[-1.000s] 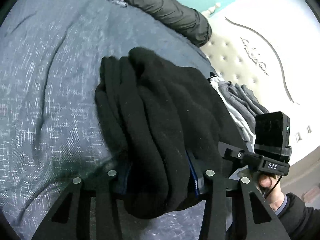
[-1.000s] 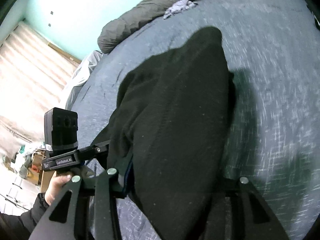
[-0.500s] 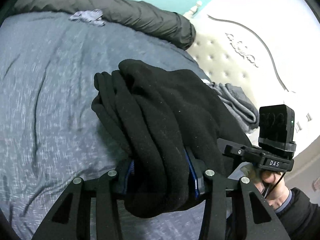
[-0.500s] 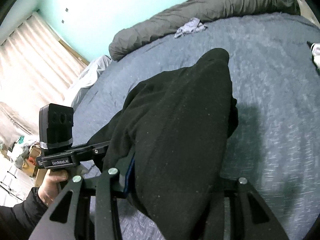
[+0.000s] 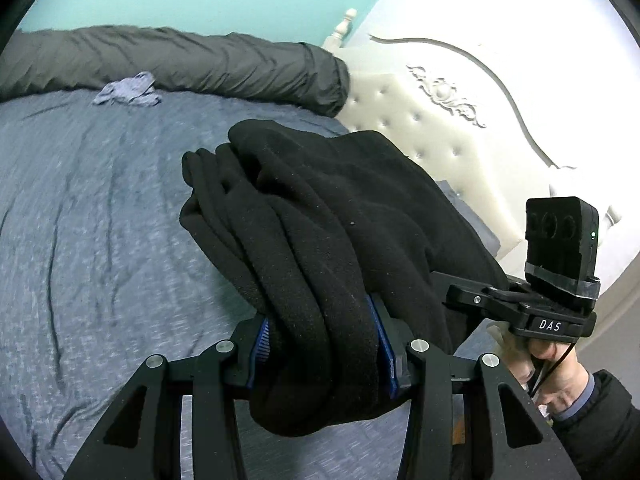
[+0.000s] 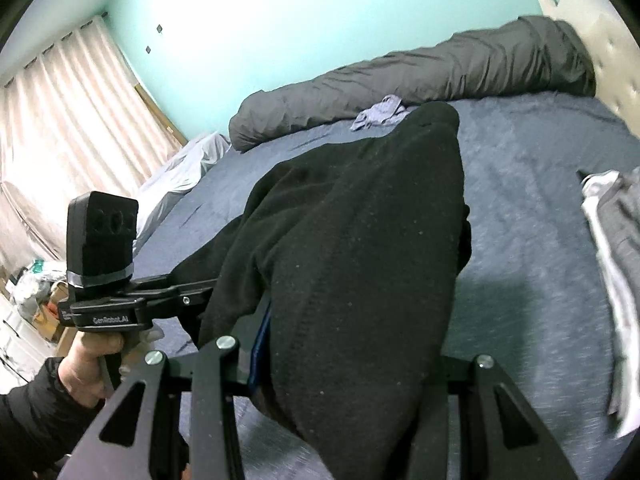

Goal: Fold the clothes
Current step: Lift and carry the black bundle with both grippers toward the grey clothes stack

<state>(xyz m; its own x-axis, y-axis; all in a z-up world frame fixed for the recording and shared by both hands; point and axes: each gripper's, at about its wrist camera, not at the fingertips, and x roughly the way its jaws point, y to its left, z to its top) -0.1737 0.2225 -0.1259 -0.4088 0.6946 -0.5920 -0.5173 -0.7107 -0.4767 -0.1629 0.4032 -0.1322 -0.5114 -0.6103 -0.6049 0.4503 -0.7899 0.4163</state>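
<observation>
A folded black fleece garment hangs between both grippers above the blue-grey bed. My left gripper is shut on one end of it, the thick folds bunched between its blue pads. My right gripper is shut on the other end; the black garment drapes over its fingers and hides the right one. The right gripper also shows in the left wrist view, and the left gripper in the right wrist view.
A rolled dark grey duvet lies along the far side of the bed with a small grey-blue cloth before it. A white tufted headboard stands at the right. Folded grey and white clothes lie on the bed at the right.
Both grippers have lifted the black garment and tilted upward, so more wall and duvet show. The pile of folded grey clothes has dropped out of the left wrist view.
</observation>
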